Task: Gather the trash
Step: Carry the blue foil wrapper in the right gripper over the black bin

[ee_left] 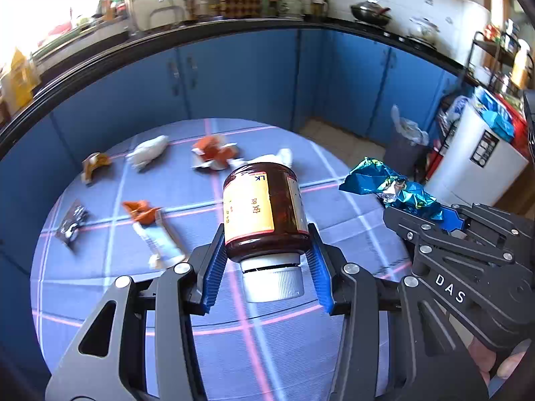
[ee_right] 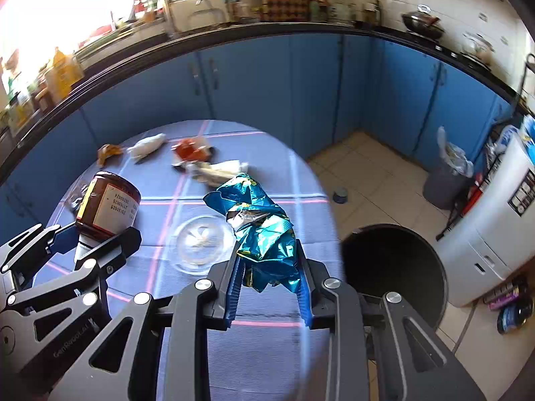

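Note:
My left gripper (ee_left: 267, 250) is shut on a brown glass jar (ee_left: 264, 207) with a yellow label and white cap, held above the round table (ee_left: 301, 351); the jar also shows in the right wrist view (ee_right: 107, 205). My right gripper (ee_right: 269, 267) is shut on a crumpled blue foil wrapper (ee_right: 257, 227), which also shows in the left wrist view (ee_left: 384, 187). A black trash bin (ee_right: 394, 267) stands open on the floor just right of the table. On the table lie orange wrappers (ee_left: 214, 152), a white crumpled paper (ee_left: 148, 152), a tube (ee_left: 160, 240) and a dark wrapper (ee_left: 72, 222).
A clear plastic lid (ee_right: 200, 244) lies on the blue checked tablecloth. Blue kitchen cabinets (ee_left: 234, 77) curve behind the table. A grey bin with a bag (ee_right: 448, 180) and a white appliance (ee_right: 501, 227) stand at the right. Bottles (ee_right: 508, 304) lie on the tiled floor.

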